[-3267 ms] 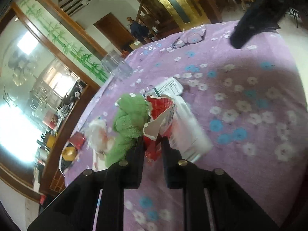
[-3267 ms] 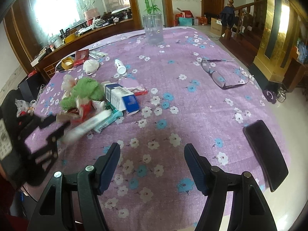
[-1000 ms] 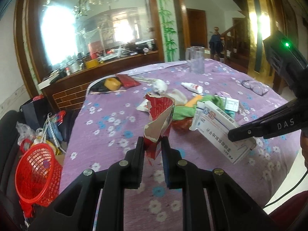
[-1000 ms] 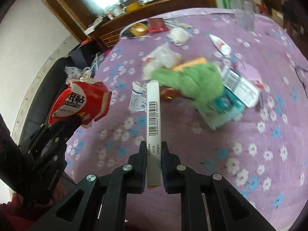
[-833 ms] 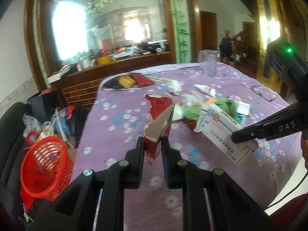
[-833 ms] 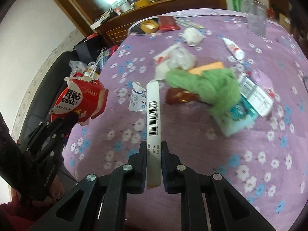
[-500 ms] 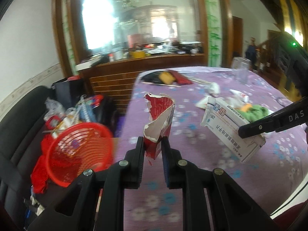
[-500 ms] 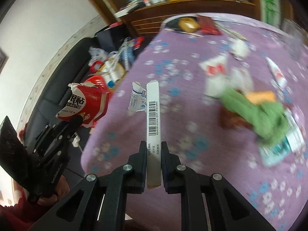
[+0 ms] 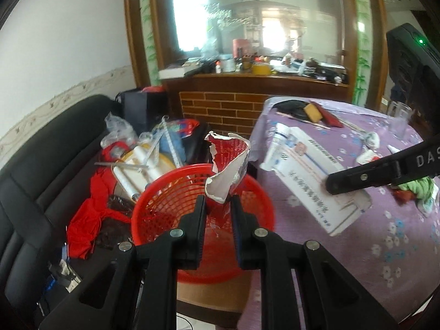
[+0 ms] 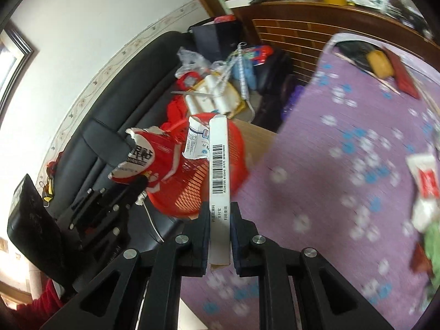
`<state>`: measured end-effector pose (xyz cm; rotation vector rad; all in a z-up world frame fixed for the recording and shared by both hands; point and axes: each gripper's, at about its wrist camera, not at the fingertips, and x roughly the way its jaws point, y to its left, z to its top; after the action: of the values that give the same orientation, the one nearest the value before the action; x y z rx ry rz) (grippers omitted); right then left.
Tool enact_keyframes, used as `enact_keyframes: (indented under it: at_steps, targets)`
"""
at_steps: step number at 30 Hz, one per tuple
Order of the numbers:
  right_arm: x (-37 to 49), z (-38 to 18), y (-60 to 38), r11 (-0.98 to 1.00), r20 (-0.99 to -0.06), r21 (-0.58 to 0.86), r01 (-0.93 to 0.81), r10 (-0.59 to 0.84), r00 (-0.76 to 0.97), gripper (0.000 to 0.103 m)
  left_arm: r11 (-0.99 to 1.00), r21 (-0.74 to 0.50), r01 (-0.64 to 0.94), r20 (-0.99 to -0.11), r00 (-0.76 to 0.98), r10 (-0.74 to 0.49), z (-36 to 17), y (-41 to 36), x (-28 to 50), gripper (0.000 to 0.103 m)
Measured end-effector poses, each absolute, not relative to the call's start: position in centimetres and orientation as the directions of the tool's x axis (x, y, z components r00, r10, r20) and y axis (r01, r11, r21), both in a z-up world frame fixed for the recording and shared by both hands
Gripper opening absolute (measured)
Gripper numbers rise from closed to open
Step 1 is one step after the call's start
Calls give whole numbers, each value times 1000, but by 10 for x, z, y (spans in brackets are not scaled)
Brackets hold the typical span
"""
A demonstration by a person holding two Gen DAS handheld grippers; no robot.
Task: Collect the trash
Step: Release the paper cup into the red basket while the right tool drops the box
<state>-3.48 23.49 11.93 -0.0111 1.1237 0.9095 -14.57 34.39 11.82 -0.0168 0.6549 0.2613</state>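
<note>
Two pairs of tongs, both clamped tight on trash. The left gripper [image 9: 217,205] pinches a torn red wrapper [image 9: 227,165], white inside with a ragged top edge, held above the red mesh basket [image 9: 165,203]. The right gripper [image 10: 219,221] grips a long white carton [image 10: 219,170] edge-on, its barcode strip facing up, over the purple flowered tablecloth [image 10: 343,192] near the basket [image 10: 192,189].

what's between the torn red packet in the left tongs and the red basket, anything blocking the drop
Nothing visible does. The torn red packet, clamped in the left tongs, hangs in front of the red basket, whose mouth is open. The white box, held by the right tongs, is off to the side over the table.
</note>
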Motion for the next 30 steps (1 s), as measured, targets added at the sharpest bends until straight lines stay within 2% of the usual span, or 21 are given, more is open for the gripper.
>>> enact_keyframes:
  at_steps: [5, 6, 7, 8, 9, 10, 11, 18, 30]
  targets:
    - [-22, 112, 281, 652, -784, 418, -633, 611, 111, 15, 957, 31, -287, -629, 739, 242, 111, 374, -134, 20]
    - [-19, 110, 287, 655, -786, 416, -631, 608, 113, 16, 957, 16, -290, -633, 738, 234, 111, 379, -132, 27]
    - [-16, 109, 293, 657, -788, 413, -630, 605, 115, 16, 956, 11, -292, -633, 738, 233, 111, 382, -131, 46]
    - [-14, 108, 298, 658, -789, 413, -630, 603, 113, 19, 952, 14, -306, -629, 737, 246, 112, 384, -130, 57]
    - [-11, 108, 300, 658, -788, 417, -627, 606, 112, 31, 947, 14, -320, -618, 742, 259, 114, 385, -131, 68]
    - [-10, 109, 300, 661, -783, 421, -621, 610, 119, 39, 945, 10, -327, -607, 749, 265, 116, 385, -133, 69]
    - [-10, 111, 298, 660, -777, 426, -619, 617, 123, 40, 944, 4, -329, -604, 752, 264, 118, 385, -134, 69]
    - [-22, 120, 252, 673, -761, 421, -608, 627, 167, 40, 959, -14, -285, -597, 771, 220, 124, 360, -140, 69]
    - [-39, 104, 99, 794, -777, 421, -438, 565, 277, 40, 992, -75, -101, -649, 760, 28, 113, 258, -123, 69]
